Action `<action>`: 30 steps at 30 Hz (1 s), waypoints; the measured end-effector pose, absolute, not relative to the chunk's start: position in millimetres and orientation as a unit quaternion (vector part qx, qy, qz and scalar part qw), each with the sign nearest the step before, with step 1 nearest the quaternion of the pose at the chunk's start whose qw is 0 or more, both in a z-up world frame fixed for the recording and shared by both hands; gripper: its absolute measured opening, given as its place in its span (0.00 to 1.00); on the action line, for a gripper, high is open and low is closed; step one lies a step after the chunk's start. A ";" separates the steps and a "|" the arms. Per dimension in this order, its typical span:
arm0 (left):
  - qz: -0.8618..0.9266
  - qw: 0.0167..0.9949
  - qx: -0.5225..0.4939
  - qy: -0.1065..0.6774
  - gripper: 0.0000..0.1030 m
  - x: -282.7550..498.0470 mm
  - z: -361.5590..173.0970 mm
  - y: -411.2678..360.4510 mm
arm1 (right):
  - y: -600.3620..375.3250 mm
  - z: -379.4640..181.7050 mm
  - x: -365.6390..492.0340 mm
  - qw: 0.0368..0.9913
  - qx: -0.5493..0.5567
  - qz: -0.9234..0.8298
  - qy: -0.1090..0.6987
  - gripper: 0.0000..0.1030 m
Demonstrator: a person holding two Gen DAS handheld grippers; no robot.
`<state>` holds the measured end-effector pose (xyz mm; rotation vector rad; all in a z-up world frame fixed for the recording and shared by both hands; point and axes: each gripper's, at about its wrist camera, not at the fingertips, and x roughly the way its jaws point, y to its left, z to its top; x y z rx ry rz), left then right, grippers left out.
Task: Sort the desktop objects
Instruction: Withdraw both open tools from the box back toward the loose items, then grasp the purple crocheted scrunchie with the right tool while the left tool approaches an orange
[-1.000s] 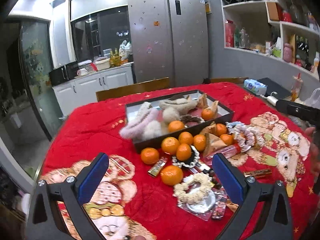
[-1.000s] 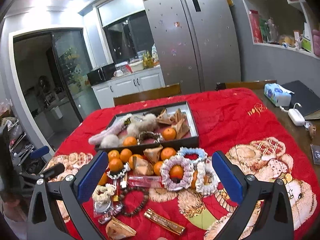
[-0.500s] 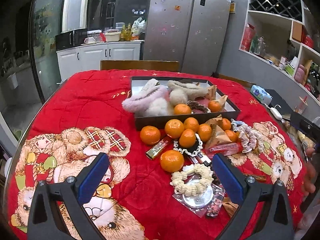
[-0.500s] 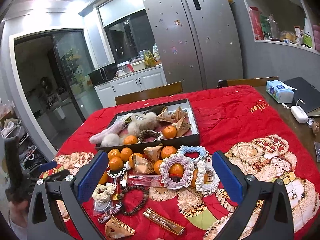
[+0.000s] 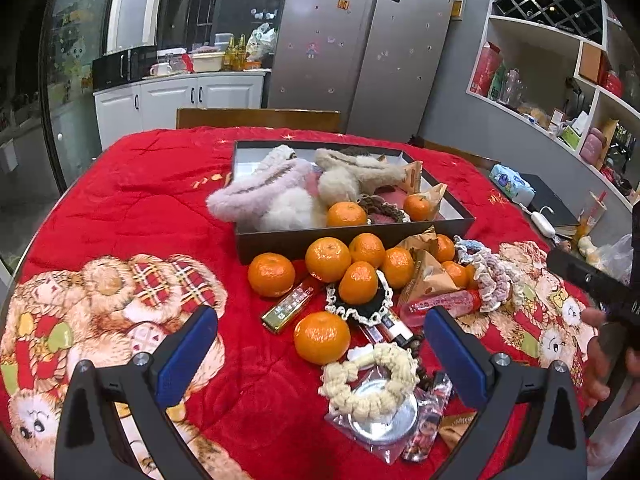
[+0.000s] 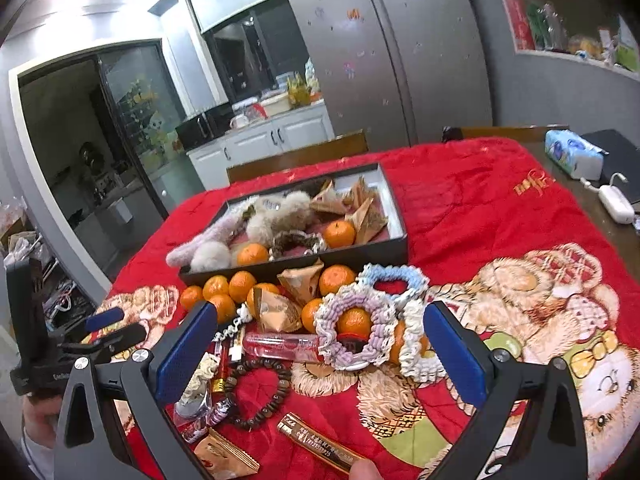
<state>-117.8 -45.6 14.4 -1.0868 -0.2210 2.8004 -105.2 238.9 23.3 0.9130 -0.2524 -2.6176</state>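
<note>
In the left wrist view, the left gripper [image 5: 320, 344] is held wide apart with nothing in it, above a red blanket [image 5: 132, 200]. A lone orange [image 5: 321, 337] is seen between its blue pads, just beside a cream hair tie [image 5: 370, 380]. More oranges are piled against a black tray [image 5: 352, 236].

In the right wrist view, the right gripper [image 6: 320, 344] is spread wide too, and nothing is gripped. A purple hair tie [image 6: 352, 330] is laid around an orange. A bead bracelet [image 6: 258, 394] is seen near the left pad.
</note>
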 end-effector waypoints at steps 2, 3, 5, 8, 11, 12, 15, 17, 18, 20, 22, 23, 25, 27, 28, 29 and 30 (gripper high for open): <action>0.926 0.066 -0.365 -0.070 1.00 -127.5 11.7 -43.2 | 235.0 19.6 -108.6 0.179 0.327 -0.924 -0.083 1.00; 0.925 0.067 -0.367 -0.068 1.00 -131.4 11.0 -42.3 | 232.0 17.1 -112.2 0.179 0.331 -0.923 -0.079 1.00; 0.924 0.069 -0.371 -0.063 1.00 -141.0 10.6 -38.4 | 227.9 14.1 -118.2 0.180 0.337 -0.921 -0.073 1.00; 0.924 0.069 -0.370 -0.060 1.00 -151.5 9.9 -34.0 | 221.9 9.4 -129.1 0.183 0.347 -0.917 -0.070 0.96; 0.923 0.066 -0.375 -0.056 1.00 -161.8 3.2 -31.3 | 217.8 0.3 -136.7 0.194 0.354 -0.912 -0.073 0.90; 0.922 0.067 -0.378 -0.055 1.00 -165.1 -0.2 -31.3 | 217.3 -2.3 -138.4 0.193 0.356 -0.911 -0.074 0.90; 0.915 0.073 -0.393 -0.056 1.00 -175.3 -13.1 -30.7 | 219.1 -13.4 -145.1 0.184 0.364 -0.910 -0.075 0.90; 0.912 0.069 -0.402 -0.053 1.00 -181.4 -22.0 -30.4 | 221.8 -19.8 -149.3 0.180 0.374 -0.906 -0.081 0.89; 0.910 0.065 -0.406 -0.051 1.00 -183.2 -25.6 -29.8 | 224.0 -23.3 -150.3 0.180 0.378 -0.904 -0.086 0.89; 0.908 0.061 -0.411 -0.046 1.00 -184.7 -30.9 -27.9 | 225.7 -26.9 -151.4 0.175 0.382 -0.904 -0.082 0.87; 0.910 0.058 -0.409 -0.039 1.00 -183.3 -33.5 -24.8 | 225.5 -28.4 -151.1 0.167 0.376 -0.909 -0.068 0.87; 0.910 0.057 -0.409 -0.035 1.00 -183.1 -34.6 -23.0 | 225.0 -28.8 -151.4 0.164 0.375 -0.910 -0.063 0.87; 0.911 0.054 -0.407 -0.027 1.00 -183.2 -36.4 -20.8 | 224.9 -29.4 -150.7 0.166 0.373 -0.911 -0.062 0.87; 0.911 0.052 -0.409 -0.025 1.00 -184.6 -39.2 -21.6 | 222.6 -30.1 -150.0 0.163 0.370 -0.913 -0.054 0.87; 0.910 0.053 -0.411 -0.028 1.00 -184.7 -40.8 -22.9 | 221.5 -30.5 -149.4 0.162 0.368 -0.914 -0.049 0.87; 0.908 0.056 -0.414 -0.032 1.00 -184.9 -42.8 -24.3 | 219.9 -31.1 -148.4 0.163 0.365 -0.915 -0.044 0.87; 0.906 0.061 -0.416 -0.037 1.00 -183.9 -44.5 -26.2 | 219.1 -31.9 -148.2 0.165 0.364 -0.916 -0.042 0.87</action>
